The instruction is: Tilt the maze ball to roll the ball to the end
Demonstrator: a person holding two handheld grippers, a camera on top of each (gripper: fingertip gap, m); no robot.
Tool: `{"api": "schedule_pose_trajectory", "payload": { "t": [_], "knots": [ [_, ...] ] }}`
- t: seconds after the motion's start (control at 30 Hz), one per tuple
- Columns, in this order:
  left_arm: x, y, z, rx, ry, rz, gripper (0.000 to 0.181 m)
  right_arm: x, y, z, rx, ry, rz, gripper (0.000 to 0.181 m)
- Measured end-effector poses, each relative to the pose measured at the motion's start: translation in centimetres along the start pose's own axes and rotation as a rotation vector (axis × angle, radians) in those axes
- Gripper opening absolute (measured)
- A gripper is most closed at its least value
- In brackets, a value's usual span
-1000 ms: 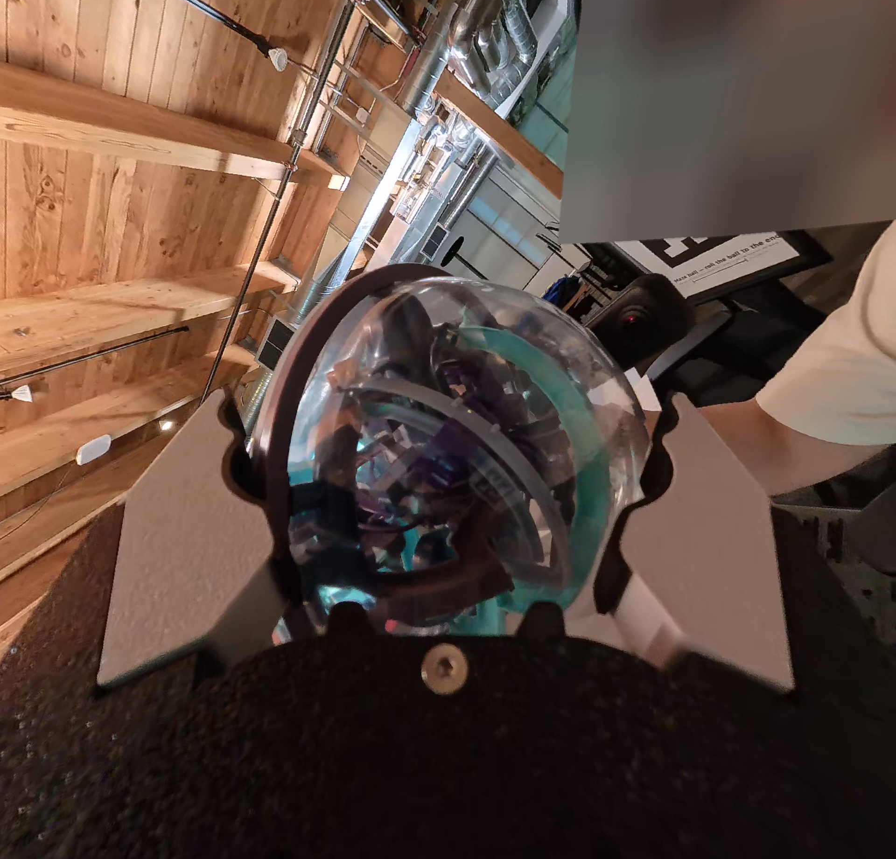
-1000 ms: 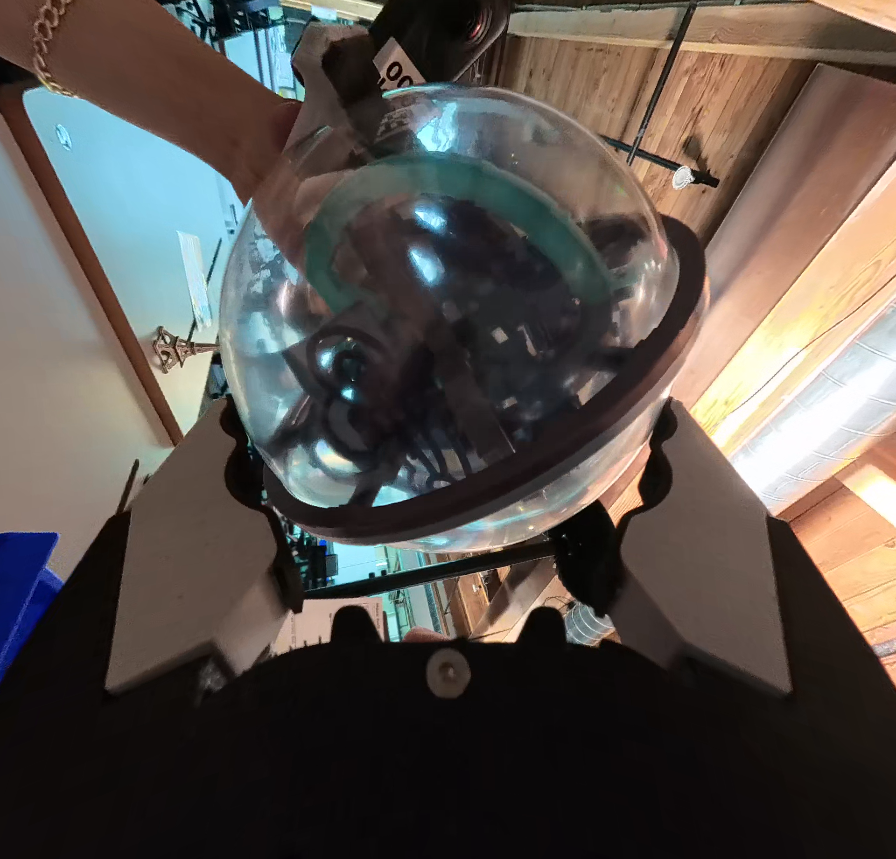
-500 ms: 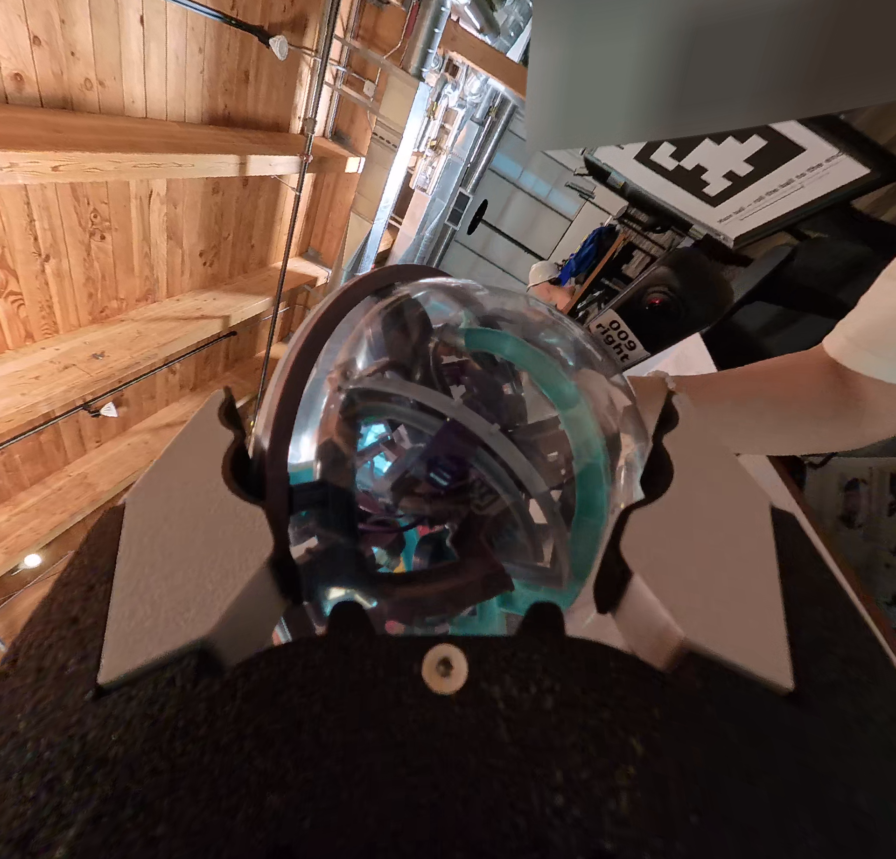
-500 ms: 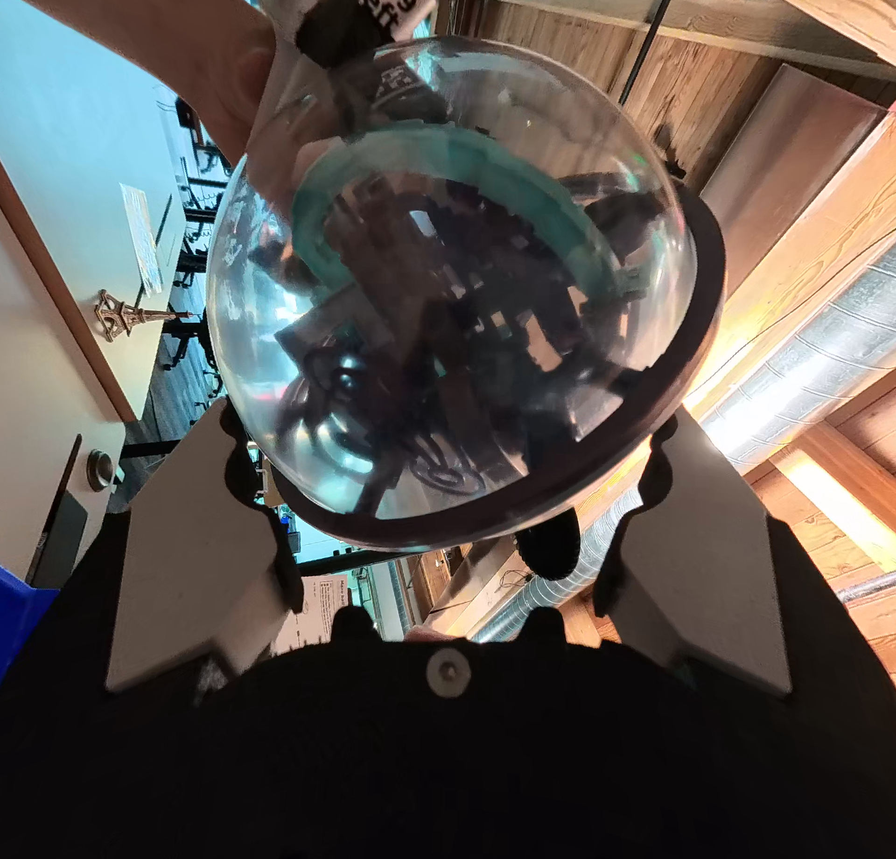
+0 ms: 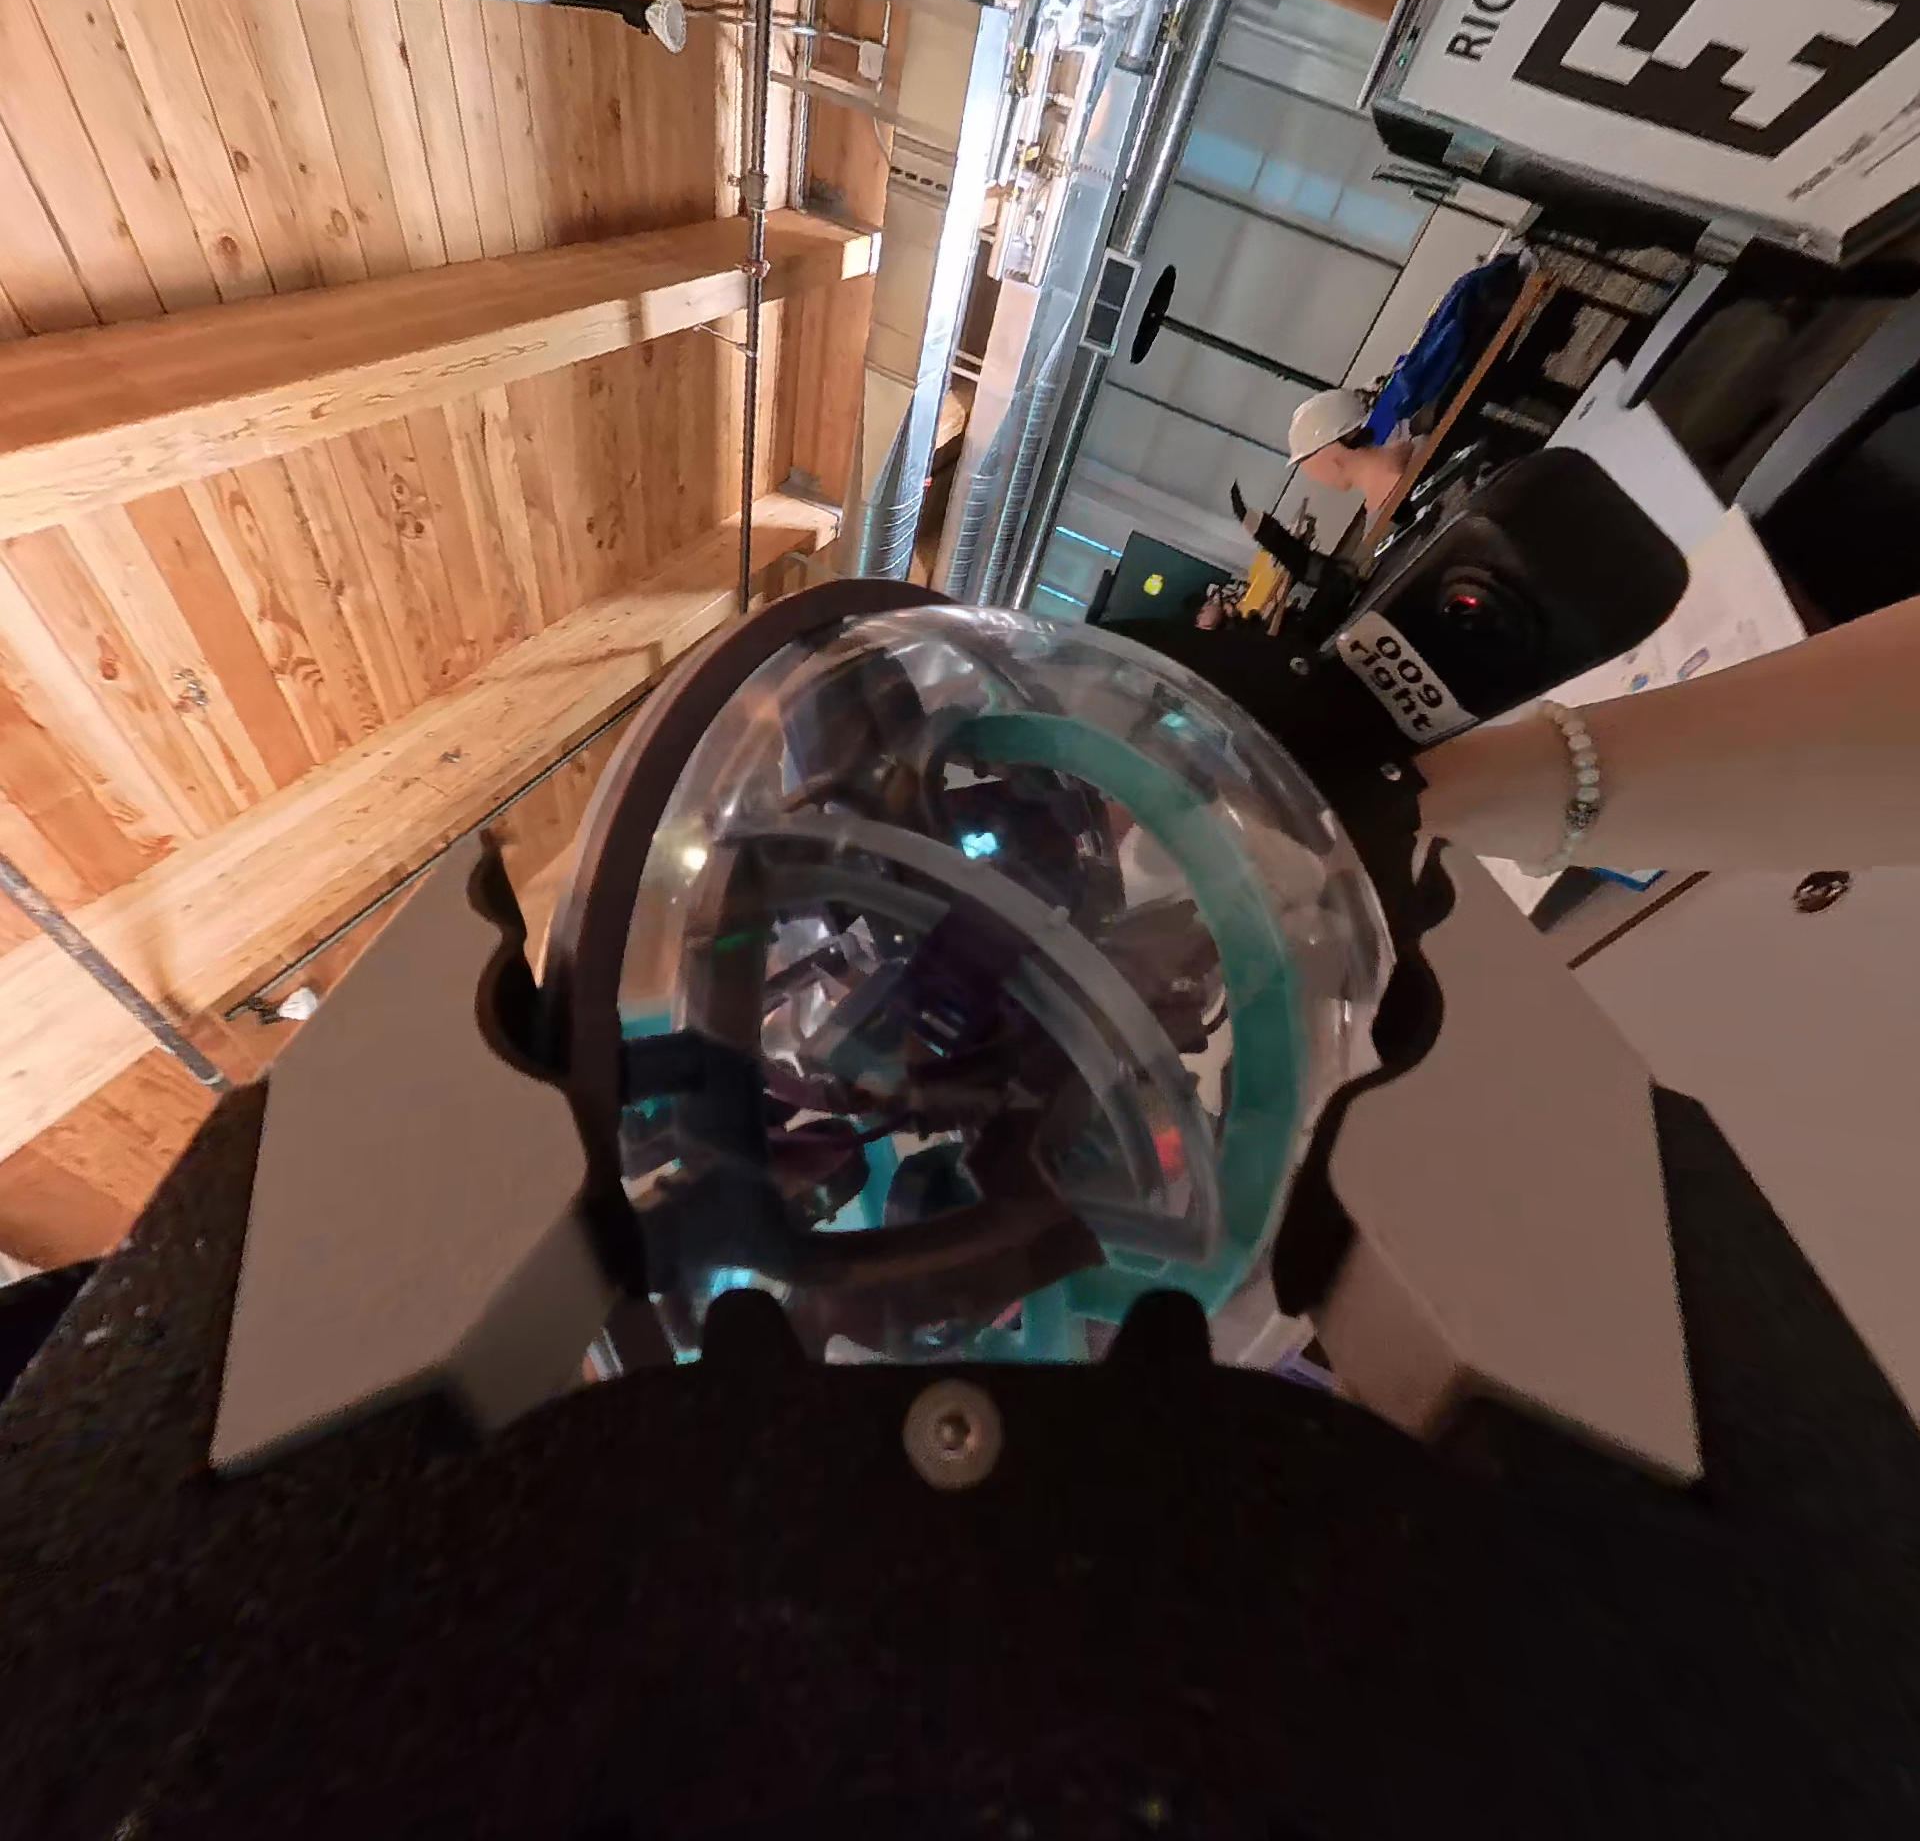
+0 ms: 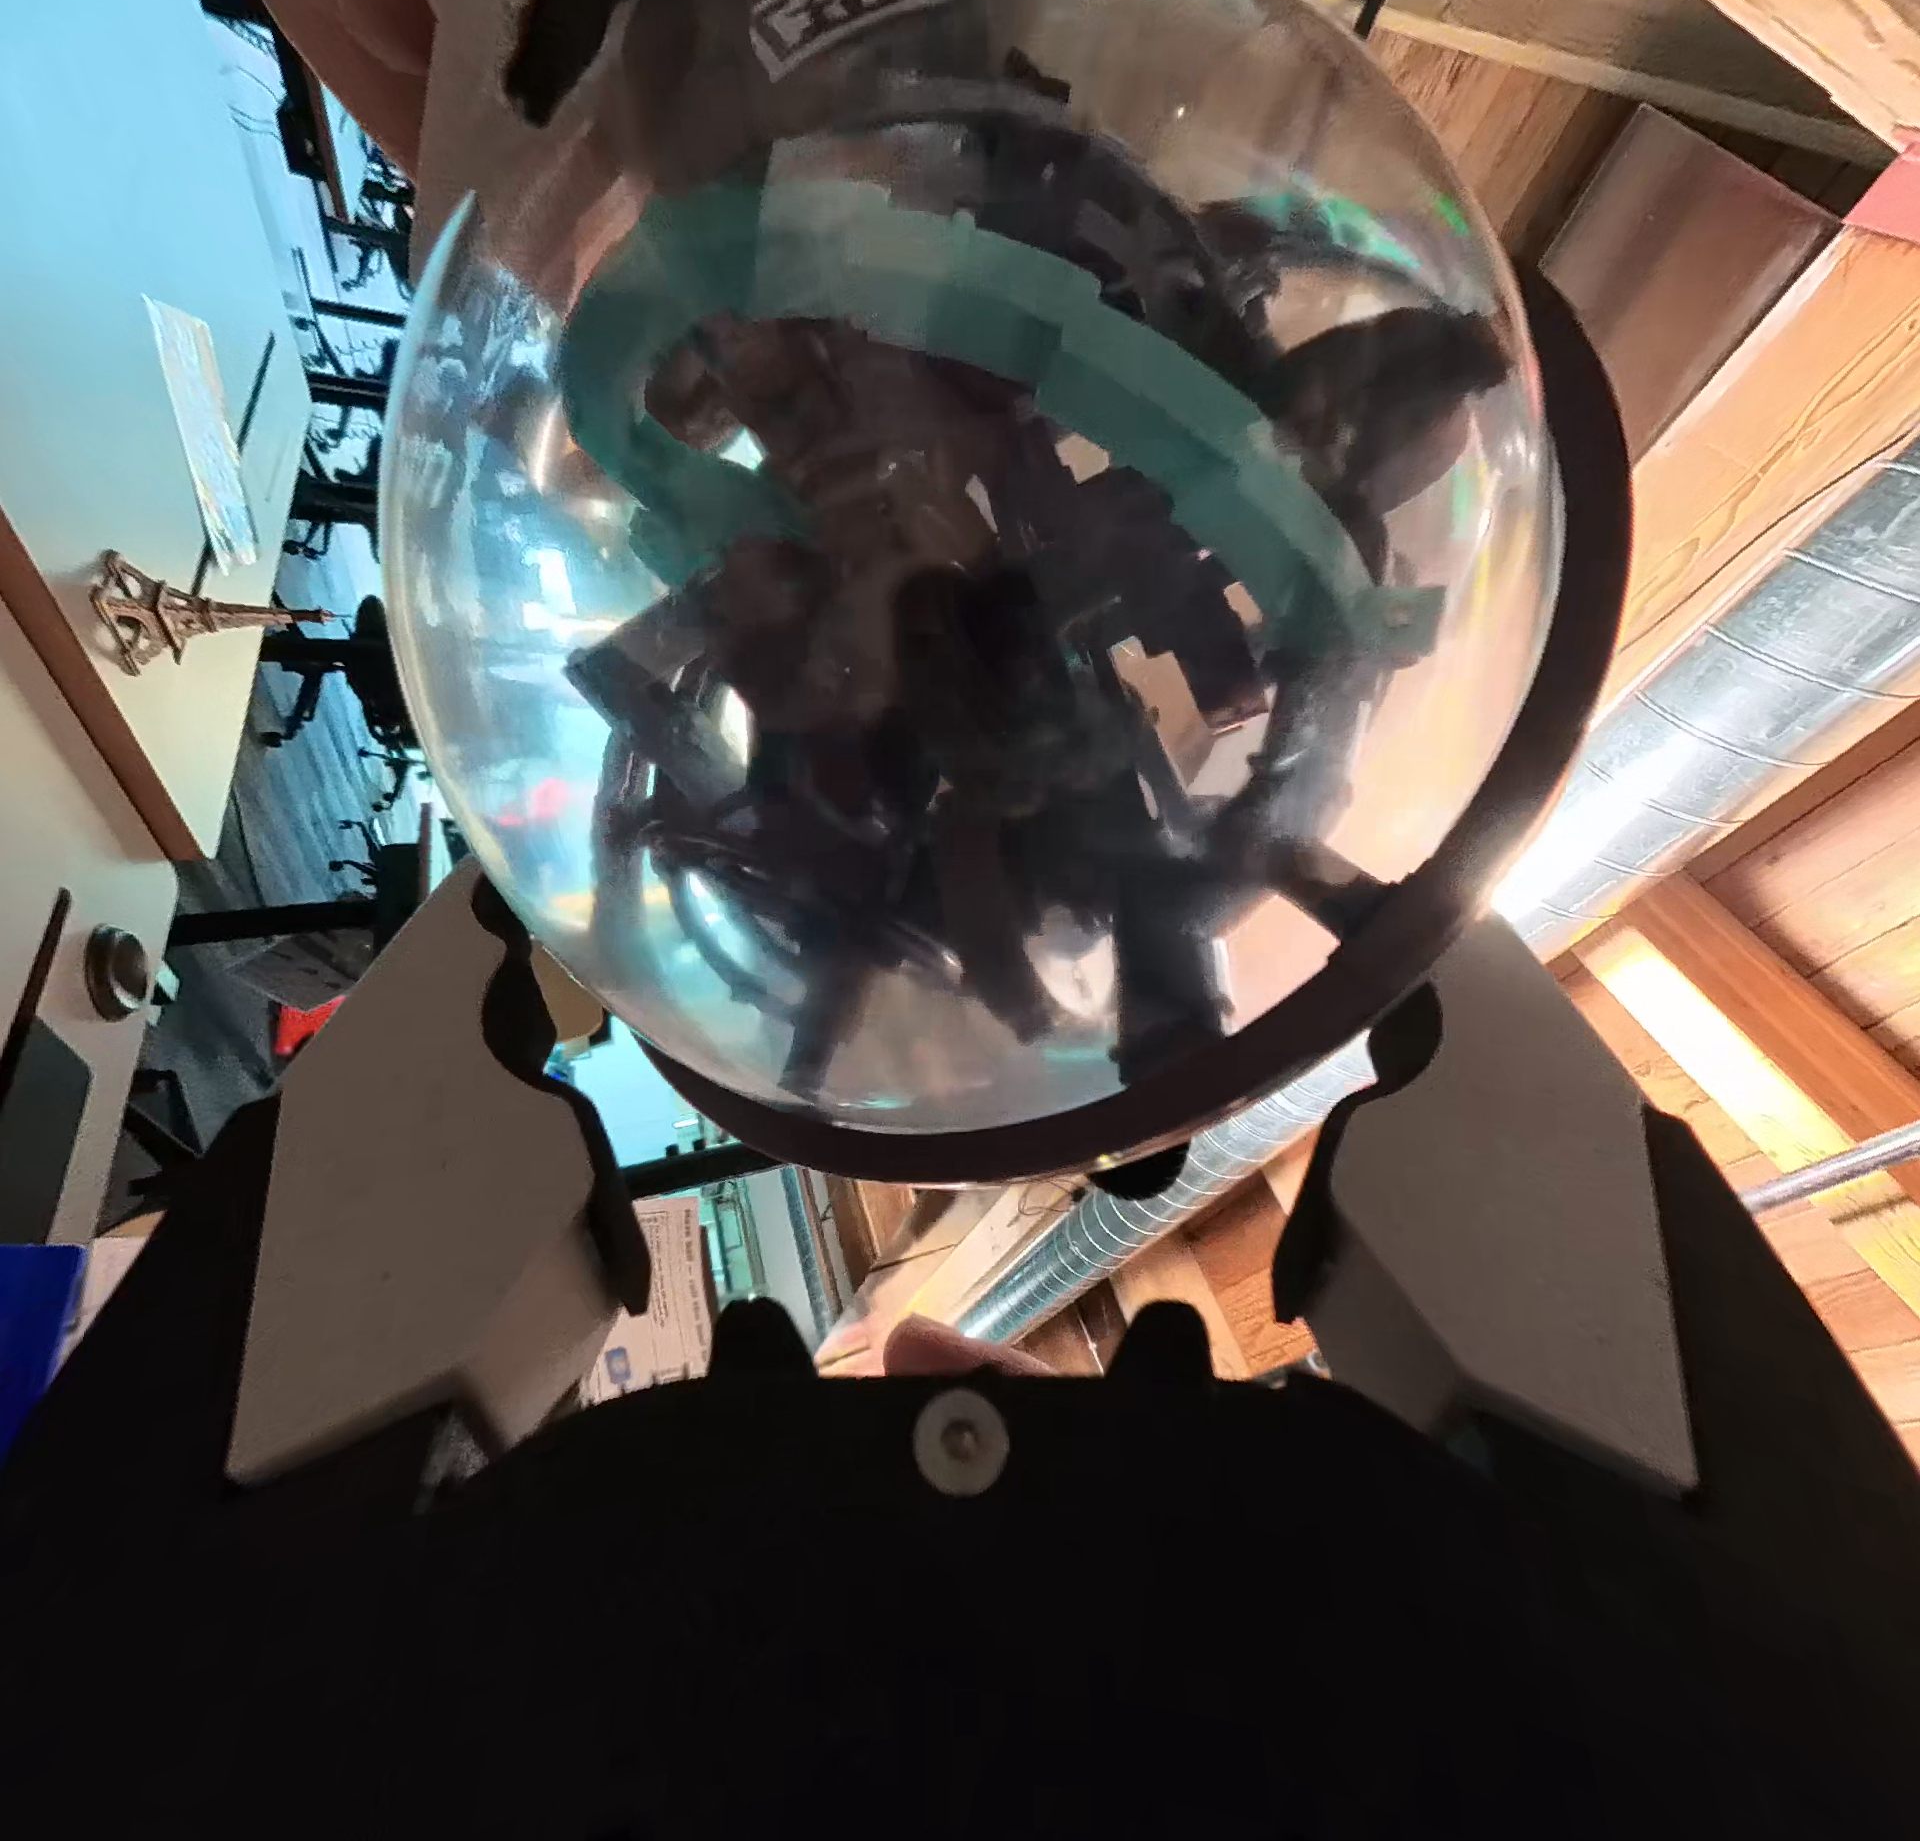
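Left wrist view: the maze ball [image 5: 966, 970] is being held up in the air, carried by no desk, with the wooden ceiling [image 5: 312, 389] behind it. It is being clamped between both fingers of the left gripper [image 5: 961, 1002], whose jaws are spread wide and pressed against opposite sides: one against the dark rim [image 5: 597, 918], the other against the clear dome. The hold is being taken across the widest part, probably so that the sphere can be turned freely without slipping. The right gripper [image 5: 1340, 711] is being seen beyond the dome, pressed to its far side, with a hand [image 5: 1496, 794] behind it.

In the right wrist view the sphere [image 6: 966, 544] is being cradled from the other side. The right gripper [image 6: 961, 1053] is likewise spread wide, one finger [image 6: 447, 1095] being pressed against the dome and the other [image 6: 1475, 1116] against the rim [image 6: 1766, 752]. The left gripper [image 6: 520, 15] is being shown at the top edge, against the dome. Two opposed holds are being used, it seems, so that the tilt can be steered finely in any direction.

Inside, a teal track [image 6: 1039, 337] and dark ramps are being shown, but the small ball itself cannot be picked out with certainty through the glare and blur, so progress along the maze cannot be judged.
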State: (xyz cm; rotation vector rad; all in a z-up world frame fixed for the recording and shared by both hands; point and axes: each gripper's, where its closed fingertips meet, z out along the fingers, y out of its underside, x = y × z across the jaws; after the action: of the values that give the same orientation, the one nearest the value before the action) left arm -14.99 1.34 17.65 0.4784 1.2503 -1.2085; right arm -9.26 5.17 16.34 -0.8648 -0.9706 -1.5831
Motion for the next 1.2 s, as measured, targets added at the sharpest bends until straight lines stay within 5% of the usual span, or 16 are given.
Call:
{"api": "schedule_pose_trajectory", "payload": {
  "t": [0.53, 0.97, 1.2],
  "knots": [
    [0.8, -0.7, -0.4, 0.016, -0.046, 0.136, 0.158, 0.4, -0.3, -0.1, -0.023, 0.050, -0.097, 0.158],
    [-0.1, 0.7, -0.8, -0.013, -0.068, 0.002, 0.158, -0.9, 0.5, 0.6, -0.062, -0.050, -0.011, 0.158],
    [0.5, 0.9, -0.7, -0.016, -0.091, 0.113, 0.157, -0.7, 1.1, 0.6, -0.090, 0.005, -0.080, 0.158]
  ]
}}
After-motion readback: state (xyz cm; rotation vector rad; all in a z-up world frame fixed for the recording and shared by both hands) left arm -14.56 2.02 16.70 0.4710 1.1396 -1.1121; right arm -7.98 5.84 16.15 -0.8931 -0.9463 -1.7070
